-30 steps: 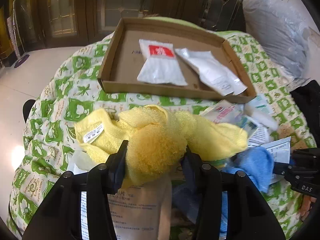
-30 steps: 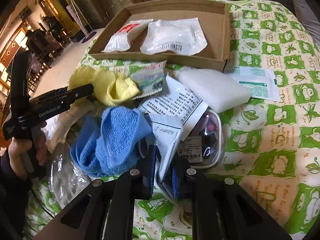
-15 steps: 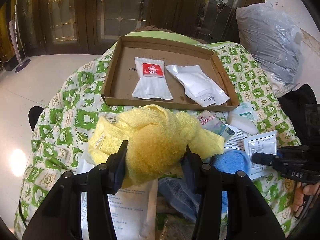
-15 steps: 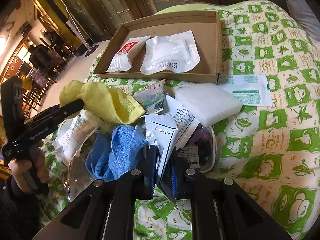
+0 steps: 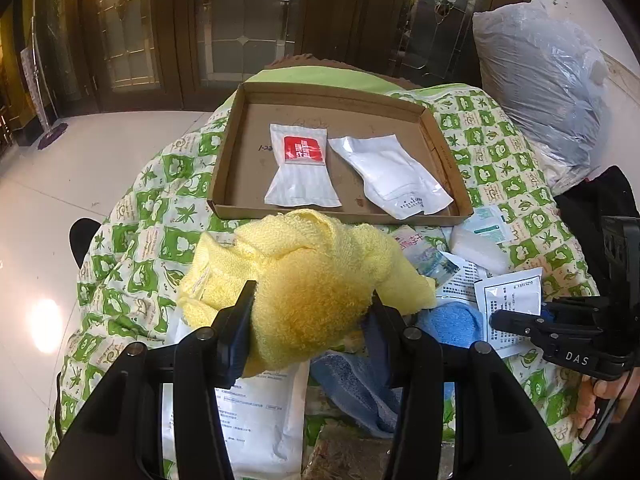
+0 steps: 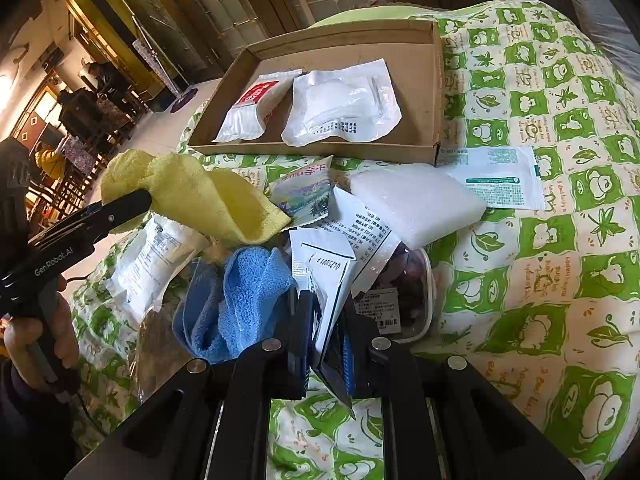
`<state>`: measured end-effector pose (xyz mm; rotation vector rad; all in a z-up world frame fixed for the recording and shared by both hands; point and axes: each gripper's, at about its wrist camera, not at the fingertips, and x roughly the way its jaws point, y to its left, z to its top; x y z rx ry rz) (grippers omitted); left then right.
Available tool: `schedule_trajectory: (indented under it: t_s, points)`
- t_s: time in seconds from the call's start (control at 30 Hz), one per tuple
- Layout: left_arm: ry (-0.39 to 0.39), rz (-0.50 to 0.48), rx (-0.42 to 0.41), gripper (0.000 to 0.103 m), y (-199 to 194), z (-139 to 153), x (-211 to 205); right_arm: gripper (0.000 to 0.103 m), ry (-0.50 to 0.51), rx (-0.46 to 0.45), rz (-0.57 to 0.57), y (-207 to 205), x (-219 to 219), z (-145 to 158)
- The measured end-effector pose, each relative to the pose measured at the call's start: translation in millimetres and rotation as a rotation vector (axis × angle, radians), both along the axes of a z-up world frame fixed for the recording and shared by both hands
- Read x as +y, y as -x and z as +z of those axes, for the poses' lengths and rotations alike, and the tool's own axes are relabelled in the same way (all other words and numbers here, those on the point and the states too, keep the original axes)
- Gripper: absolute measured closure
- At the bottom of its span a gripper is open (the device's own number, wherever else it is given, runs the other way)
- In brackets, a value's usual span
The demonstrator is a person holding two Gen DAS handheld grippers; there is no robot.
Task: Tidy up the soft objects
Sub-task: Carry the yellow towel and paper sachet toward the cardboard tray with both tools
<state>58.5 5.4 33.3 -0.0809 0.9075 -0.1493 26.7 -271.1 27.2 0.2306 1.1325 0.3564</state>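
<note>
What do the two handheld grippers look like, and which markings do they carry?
Both are matte black plastic with silver screws. The left gripper bears white "GenRobot.AI" lettering; the right gripper bears "DAS". The right fingers have blue inner pads. A dark sleeve shows.

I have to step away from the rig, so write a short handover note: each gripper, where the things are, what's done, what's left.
Left gripper: shut on the yellow towel, held clear above the pile.
Right gripper: shut on a white sachet, low over the pile.
Cardboard tray: holds two packets, the red-label packet and the plain white packet; room remains.
On the green quilt, outside the tray: blue towel, white foam pad, printed sachets, a clear tub.
Done: two packets in the tray, two items gripped.
Left: probably place both held items, then clear the pile.
</note>
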Motion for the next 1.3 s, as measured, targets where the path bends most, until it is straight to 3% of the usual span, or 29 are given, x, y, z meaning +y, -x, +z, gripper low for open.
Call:
schedule_trajectory:
  t_s: [0.93,1.3]
  points:
    - [-0.026,-0.021,-0.057,0.056,-7.1,26.8,-1.1,0.091,0.034,-0.003,-0.006,-2.3,-3.6,4.6]
    - [-0.028,-0.027,-0.057,0.056,-11.1,27.9,-1.9,0.091,0.14,-0.064,0.008,-10.0,8.4,23.4]
